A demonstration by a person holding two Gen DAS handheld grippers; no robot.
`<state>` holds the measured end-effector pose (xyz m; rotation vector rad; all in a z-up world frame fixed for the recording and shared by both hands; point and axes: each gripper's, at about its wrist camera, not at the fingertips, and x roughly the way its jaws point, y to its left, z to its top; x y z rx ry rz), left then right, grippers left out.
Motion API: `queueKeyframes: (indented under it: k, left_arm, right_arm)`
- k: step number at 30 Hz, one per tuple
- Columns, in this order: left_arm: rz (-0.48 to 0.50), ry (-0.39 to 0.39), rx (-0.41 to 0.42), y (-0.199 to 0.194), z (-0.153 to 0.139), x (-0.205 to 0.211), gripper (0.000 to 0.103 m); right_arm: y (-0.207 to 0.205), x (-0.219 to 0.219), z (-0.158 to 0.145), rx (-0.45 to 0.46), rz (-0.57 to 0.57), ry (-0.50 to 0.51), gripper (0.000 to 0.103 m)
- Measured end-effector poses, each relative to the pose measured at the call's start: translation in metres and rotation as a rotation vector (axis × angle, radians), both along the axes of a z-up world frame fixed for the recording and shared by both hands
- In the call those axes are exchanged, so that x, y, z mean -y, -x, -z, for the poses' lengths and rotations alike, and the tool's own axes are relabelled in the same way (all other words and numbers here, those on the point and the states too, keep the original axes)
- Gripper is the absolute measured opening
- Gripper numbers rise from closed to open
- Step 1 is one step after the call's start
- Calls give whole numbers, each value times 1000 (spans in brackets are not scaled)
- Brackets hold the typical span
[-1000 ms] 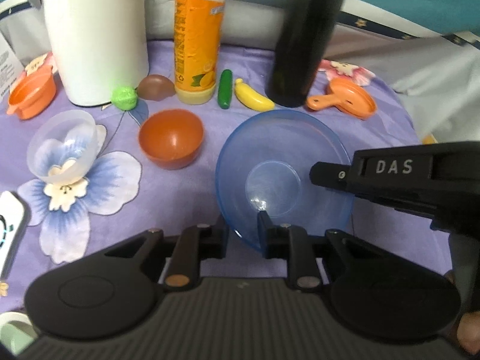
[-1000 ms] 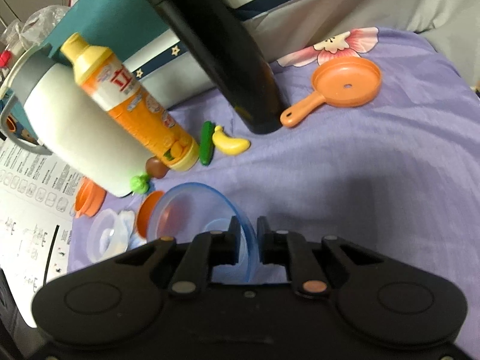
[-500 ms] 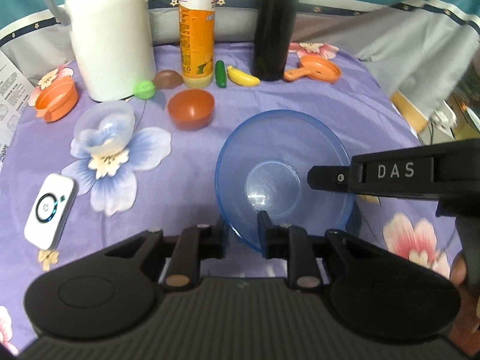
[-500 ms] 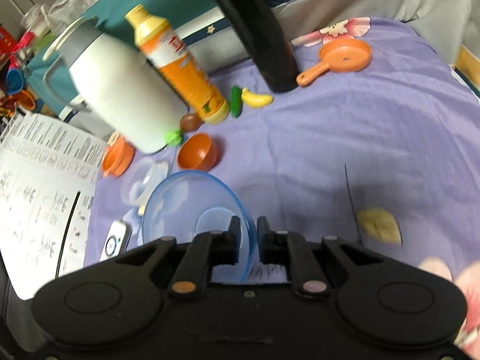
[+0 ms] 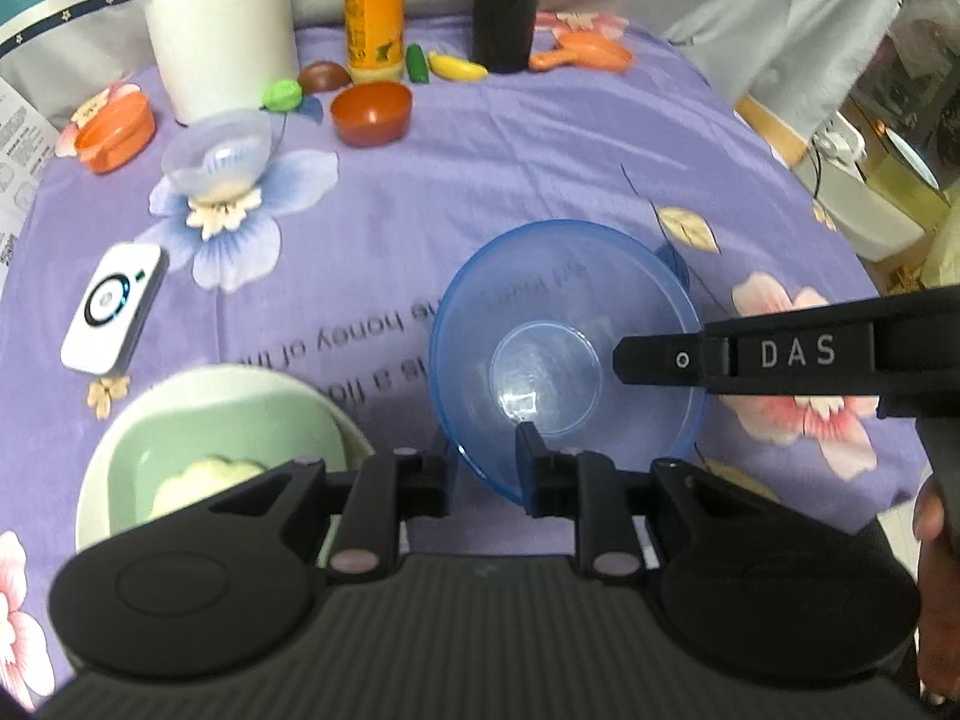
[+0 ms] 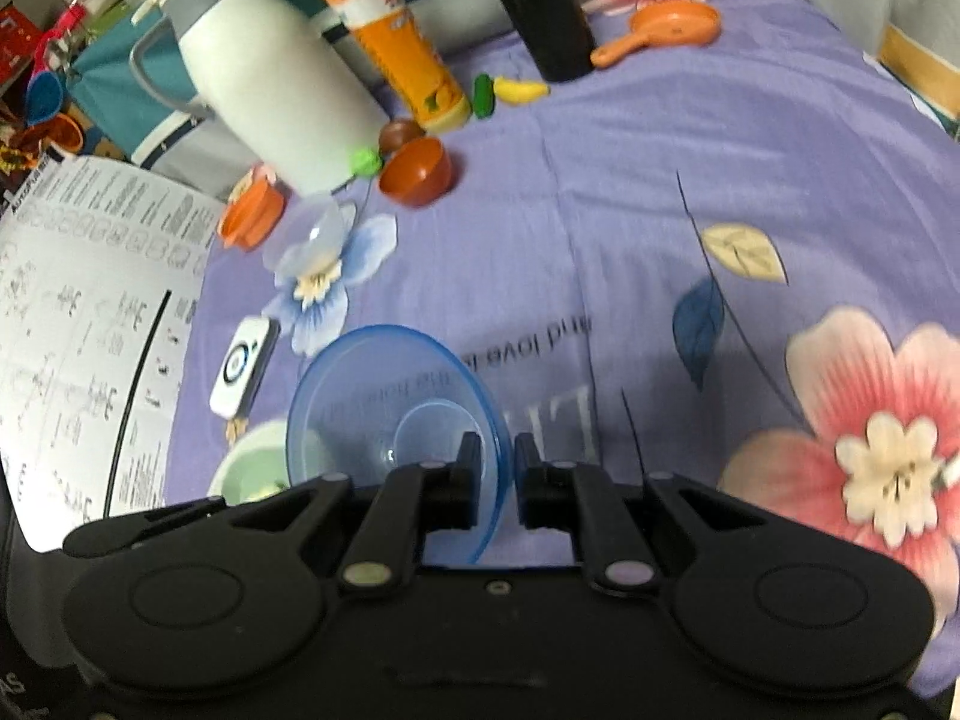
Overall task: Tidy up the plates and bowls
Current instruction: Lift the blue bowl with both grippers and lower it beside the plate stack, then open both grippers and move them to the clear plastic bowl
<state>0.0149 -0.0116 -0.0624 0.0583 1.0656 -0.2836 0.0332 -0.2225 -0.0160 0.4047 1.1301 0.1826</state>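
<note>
Above the purple cloth (image 5: 540, 168), both grippers clamp the blue bowl (image 5: 564, 354): left gripper (image 5: 483, 468) on its near rim, right gripper (image 6: 498, 480) on its side rim. It has travelled away from the bottles toward the green bowl (image 5: 198, 420), likely for nesting.

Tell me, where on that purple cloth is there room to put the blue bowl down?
Bare cloth lies beyond the blue bowl, between the brown bowl and the beige leaf print, and off to the right over the pink flower print. It is crowded along the far edge by the white jug and orange bottle, and near the green bowl.
</note>
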Motion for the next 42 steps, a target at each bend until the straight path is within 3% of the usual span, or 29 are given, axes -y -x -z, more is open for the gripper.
queueKeyframes:
  k: [12, 26, 29, 30, 31, 32, 34, 36, 39, 42]
  left_arm:
    - [23, 7, -44, 13, 11, -2, 20]
    - [34, 12, -73, 8, 23, 0, 20]
    - [33, 12, -74, 7, 24, 1, 26]
    - [30, 11, -70, 7, 24, 1, 36]
    - [27, 10, -61, 7, 23, 0, 43]
    - [21, 8, -45, 7, 21, -1, 59]
    - [21, 14, -13, 9, 16, -2, 72]
    - [16, -7, 31, 12, 10, -2, 90]
    - [19, -1, 96, 17, -2, -5, 101]
    - [23, 31, 148, 22, -13, -10, 103]
  right_arm:
    - [27, 0, 5, -48, -11, 11, 12]
    - [25, 1, 14, -85, -8, 21, 13]
    - [24, 1, 16, -89, -8, 20, 14]
    - [24, 1, 16, -91, -7, 20, 15]
    - [24, 1, 17, -91, -9, 22, 18]
    - [24, 1, 17, -87, -10, 22, 23]
    - [25, 3, 15, -71, -6, 11, 53]
    - [25, 4, 10, -43, -2, 14, 75]
    - [26, 6, 1, 5, 4, 31, 90]
    - [28, 10, -7, 41, 16, 37, 103]
